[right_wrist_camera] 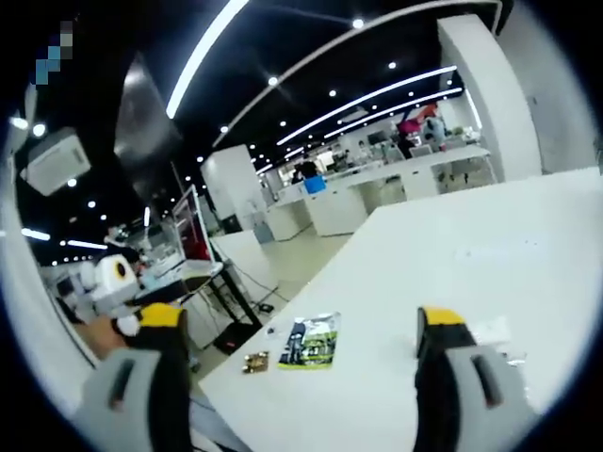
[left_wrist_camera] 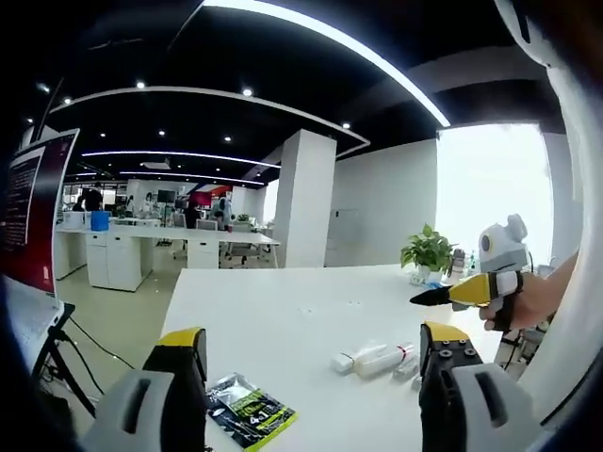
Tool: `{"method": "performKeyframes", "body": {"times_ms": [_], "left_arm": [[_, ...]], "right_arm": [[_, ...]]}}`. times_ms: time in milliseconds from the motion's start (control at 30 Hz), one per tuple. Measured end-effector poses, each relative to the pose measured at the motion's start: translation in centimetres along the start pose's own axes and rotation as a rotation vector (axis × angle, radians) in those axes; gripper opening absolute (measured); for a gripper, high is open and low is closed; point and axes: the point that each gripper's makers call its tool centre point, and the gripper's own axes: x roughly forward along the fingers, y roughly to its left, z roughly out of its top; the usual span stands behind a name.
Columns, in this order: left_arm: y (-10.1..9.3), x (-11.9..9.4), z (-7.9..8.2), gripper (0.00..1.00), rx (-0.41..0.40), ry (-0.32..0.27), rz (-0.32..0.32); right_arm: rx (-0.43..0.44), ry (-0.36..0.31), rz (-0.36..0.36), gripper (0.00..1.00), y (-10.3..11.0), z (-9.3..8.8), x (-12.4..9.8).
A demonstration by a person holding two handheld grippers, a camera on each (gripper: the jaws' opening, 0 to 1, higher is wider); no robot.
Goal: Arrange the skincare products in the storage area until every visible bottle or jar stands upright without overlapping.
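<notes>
Clearly nothing is held yet: the left gripper [left_wrist_camera: 316, 377] has its jaws spread wide with bare table [left_wrist_camera: 283, 320] between them, and the right gripper [right_wrist_camera: 301, 367] likewise stands wide apart over the white surface. The skincare products [left_wrist_camera: 377, 359] lie as a small cluster of white tubes or bottles on their sides, just ahead of the left gripper's right-hand jaw, their long axes running roughly across the left gripper view. They are partly cut off by that jaw, so how many there are and whether they overlap is hard to make out. In the left gripper view the other gripper [left_wrist_camera: 450, 296] hovers above and beyond the cluster, its yellow-and-black tips pointing toward it; its opening from this angle I cannot judge. Either tool seems near; the left looks closest. A green-and-black sachet [left_wrist_camera: 250, 411] lies flat near the table edge, well apart from the bottles. In the right gripper view a pale item [right_wrist_camera: 490, 331] beside its right-hand jaw may be one of the products, too blurred to tell
</notes>
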Motion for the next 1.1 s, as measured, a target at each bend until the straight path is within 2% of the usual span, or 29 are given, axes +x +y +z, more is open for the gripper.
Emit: {"method": "performKeyframes", "body": {"times_ms": [67, 233, 333, 467, 567, 700, 800, 833, 1000, 1100], "left_arm": [[0.2, 0.1, -0.3, 0.96, -0.021, 0.008, 0.005], [0.1, 0.1, -1.6, 0.95, 0.007, 0.045, -0.007], [0.2, 0.4, -2.4, 0.94, -0.035, 0.063, -0.003], [-0.8, 1.2, -2.3, 0.93, -0.020, 0.081, -0.040], [-1.0, 1.6, -2.1, 0.92, -0.003, 0.081, -0.057], [-1.1, 2.6, -2.4, 0.90, -0.039, 0.080, -0.075], [-2.2, 4.0, -3.2, 0.89, -0.052, 0.106, -0.117], [-3.1, 5.0, -3.4, 0.89, -0.033, 0.123, -0.152], [-5.1, 8.6, -2.6, 0.87, -0.027, 0.129, -0.233], [-6.4, 10.5, -2.4, 0.86, 0.006, 0.155, -0.281]], "right_arm": [[-0.024, 0.007, -0.003, 0.99, 0.0, -0.1, -0.1], [-0.013, 0.008, -0.032, 0.99, -0.8, -0.4, -0.7], [-0.014, 0.025, -0.040, 0.99, -1.0, -0.7, -0.9], [-0.026, 0.027, -0.072, 0.99, -1.9, -0.8, -1.7], [0.004, 0.020, -0.100, 0.99, -2.7, -0.7, -2.2], [0.010, 0.013, -0.125, 0.99, -3.2, -0.3, -3.1], [0.015, -0.004, -0.198, 0.99, -4.8, 0.0, -5.8], [0.021, -0.003, -0.212, 0.99, -5.2, -0.1, -6.3], [0.053, 0.002, -0.282, 0.98, -7.1, -0.7, -8.8], [0.072, -0.035, -0.323, 0.97, -8.1, 0.1, -10.3]]}}
